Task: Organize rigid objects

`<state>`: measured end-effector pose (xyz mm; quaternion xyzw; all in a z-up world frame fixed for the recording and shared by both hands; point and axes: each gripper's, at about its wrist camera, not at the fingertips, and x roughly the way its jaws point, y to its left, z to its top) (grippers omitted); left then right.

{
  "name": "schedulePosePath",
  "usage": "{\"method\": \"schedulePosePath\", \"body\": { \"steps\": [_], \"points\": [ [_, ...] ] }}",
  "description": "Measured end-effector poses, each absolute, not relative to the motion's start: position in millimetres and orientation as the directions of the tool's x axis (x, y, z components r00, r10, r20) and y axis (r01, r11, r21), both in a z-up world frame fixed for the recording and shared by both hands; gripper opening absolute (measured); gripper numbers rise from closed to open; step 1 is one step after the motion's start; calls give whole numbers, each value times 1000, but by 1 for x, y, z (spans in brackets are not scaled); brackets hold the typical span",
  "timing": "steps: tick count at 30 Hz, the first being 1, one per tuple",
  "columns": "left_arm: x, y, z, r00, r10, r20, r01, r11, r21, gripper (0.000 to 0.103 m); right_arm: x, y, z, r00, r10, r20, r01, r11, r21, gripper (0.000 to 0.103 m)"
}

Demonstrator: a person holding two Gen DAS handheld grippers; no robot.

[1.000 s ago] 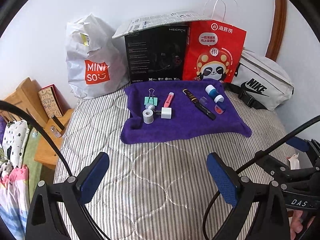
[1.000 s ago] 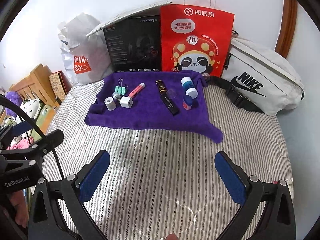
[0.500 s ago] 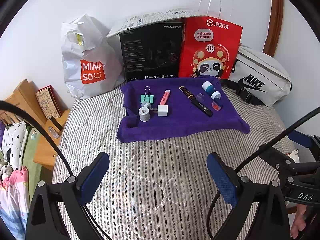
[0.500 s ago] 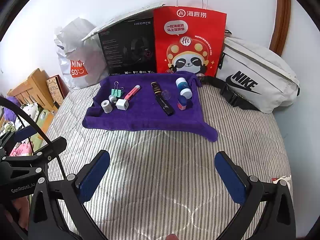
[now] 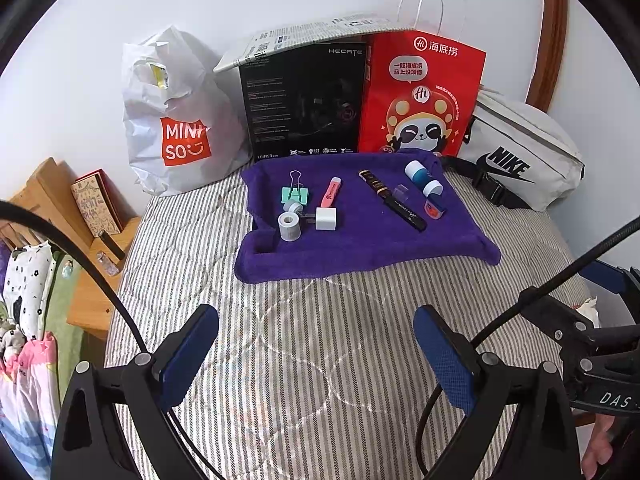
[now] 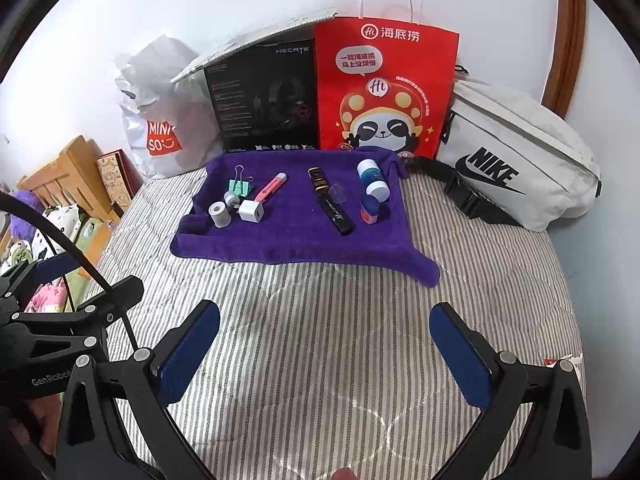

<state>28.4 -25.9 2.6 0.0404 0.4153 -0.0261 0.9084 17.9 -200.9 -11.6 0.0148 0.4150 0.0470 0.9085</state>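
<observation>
A purple towel [image 5: 360,248] [image 6: 296,240] lies on the striped bed. On it are a green binder clip [image 5: 295,194] [image 6: 240,186], a pink highlighter [image 5: 330,192] [image 6: 271,187], a white tape roll [image 5: 289,226] [image 6: 219,213], a white charger cube [image 5: 327,218] [image 6: 251,212], a black pen [image 5: 394,200] [image 6: 331,202], a blue-and-white bottle [image 5: 422,176] [image 6: 373,179] and a red-and-blue item [image 5: 435,208] [image 6: 370,210]. My left gripper [image 5: 316,352] and right gripper [image 6: 324,344] are both open and empty, held over the bed well short of the towel.
Against the wall stand a white Miniso bag [image 5: 176,120], a black box [image 5: 304,100], a red paper bag [image 5: 420,96] and a white Nike pouch [image 5: 520,156]. A wooden side table [image 5: 80,240] is left of the bed.
Both grippers have pulled back and risen a little, so the towel and its objects look smaller and farther. Both stay open. The objects have not moved.
</observation>
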Motion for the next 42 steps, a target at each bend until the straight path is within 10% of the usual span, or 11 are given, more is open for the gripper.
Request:
{"method": "schedulePosePath", "body": {
  "steps": [42],
  "points": [
    [25, -24, -1, 649, -12, -760, 84, 995, 56, 99, 14, -205, -8, 656, 103, -748, -67, 995, 78, 103]
  ]
}}
